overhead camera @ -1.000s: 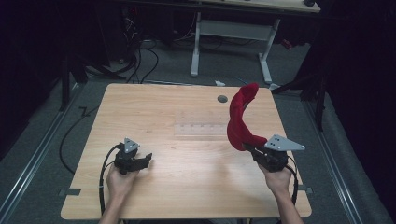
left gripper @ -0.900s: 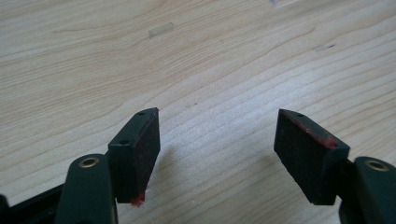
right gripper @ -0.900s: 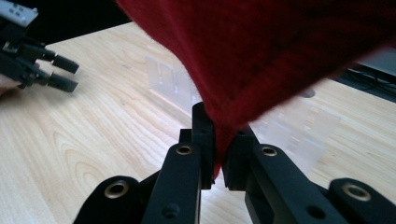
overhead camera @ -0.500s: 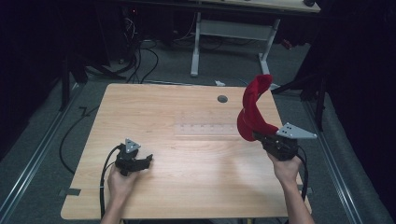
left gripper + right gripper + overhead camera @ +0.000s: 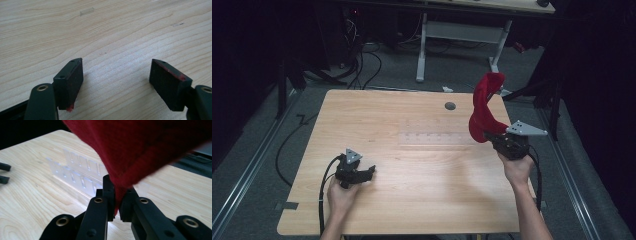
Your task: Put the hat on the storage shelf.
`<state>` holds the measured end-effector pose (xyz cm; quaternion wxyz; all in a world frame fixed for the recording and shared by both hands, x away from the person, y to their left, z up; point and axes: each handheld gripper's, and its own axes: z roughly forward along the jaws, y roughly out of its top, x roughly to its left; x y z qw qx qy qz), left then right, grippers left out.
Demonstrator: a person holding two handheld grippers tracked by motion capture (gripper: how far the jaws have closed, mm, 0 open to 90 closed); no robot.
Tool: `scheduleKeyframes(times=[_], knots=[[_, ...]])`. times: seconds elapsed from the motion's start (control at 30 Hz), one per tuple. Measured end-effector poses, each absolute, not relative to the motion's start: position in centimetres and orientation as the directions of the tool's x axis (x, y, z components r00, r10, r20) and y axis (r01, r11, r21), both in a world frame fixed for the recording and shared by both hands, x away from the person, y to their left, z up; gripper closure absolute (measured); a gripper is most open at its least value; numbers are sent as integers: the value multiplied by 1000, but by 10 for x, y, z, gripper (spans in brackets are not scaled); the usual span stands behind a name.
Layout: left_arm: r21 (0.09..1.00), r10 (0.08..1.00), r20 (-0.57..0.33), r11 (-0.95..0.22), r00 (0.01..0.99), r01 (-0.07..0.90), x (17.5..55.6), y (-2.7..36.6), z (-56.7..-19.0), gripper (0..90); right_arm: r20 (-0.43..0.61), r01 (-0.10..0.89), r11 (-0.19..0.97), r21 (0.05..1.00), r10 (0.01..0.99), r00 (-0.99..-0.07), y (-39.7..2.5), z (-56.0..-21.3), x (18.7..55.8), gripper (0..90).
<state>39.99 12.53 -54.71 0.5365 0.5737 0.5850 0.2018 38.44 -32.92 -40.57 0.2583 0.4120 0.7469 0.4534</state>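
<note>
A red cloth (image 5: 482,106) hangs in the air above the table's right edge, curling upward from my right gripper (image 5: 493,136), which is shut on its lower end. In the right gripper view the red cloth (image 5: 140,147) billows over the jaws and is pinched between them at my right gripper (image 5: 117,207). My left gripper (image 5: 368,171) rests low on the wooden table (image 5: 412,165) near the front left, open with nothing between its fingers. The left gripper view has my left gripper (image 5: 116,80) with jaws wide apart over bare wood.
A clear plastic rack with slots (image 5: 434,137) lies flat at the table's middle right, the same clear rack (image 5: 75,173) standing ahead of the right jaws. A small dark round grommet (image 5: 450,105) sits near the far edge. Cables and a desk frame (image 5: 462,35) lie on the floor beyond.
My right gripper has carried the red cloth rightward and slightly higher, toward the table's right edge. The left gripper has stayed put.
</note>
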Motion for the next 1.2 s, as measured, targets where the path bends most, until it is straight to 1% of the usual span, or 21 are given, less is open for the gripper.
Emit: scheduleKeyframes(times=[0.23,0.47,0.77,0.9,1.2], knots=[[852,888,-396,260,234,455,400,125,-547,273,5,404,237,883,857,-515,-328,-411,397,858],[852,888,-395,259,234,455,400,125,-547,273,-18,400,256,880,860,-511,-322,-411,406,858],[852,889,-396,261,231,454,400,125,-547,273,-6,419,240,876,873,-488,-325,-416,414,857],[852,889,-395,261,230,454,400,125,-547,273,-23,419,260,870,870,-492,-325,-420,418,858],[852,890,-394,260,231,454,400,125,-547,273,-15,425,254,869,872,-490,-323,-425,422,857]])
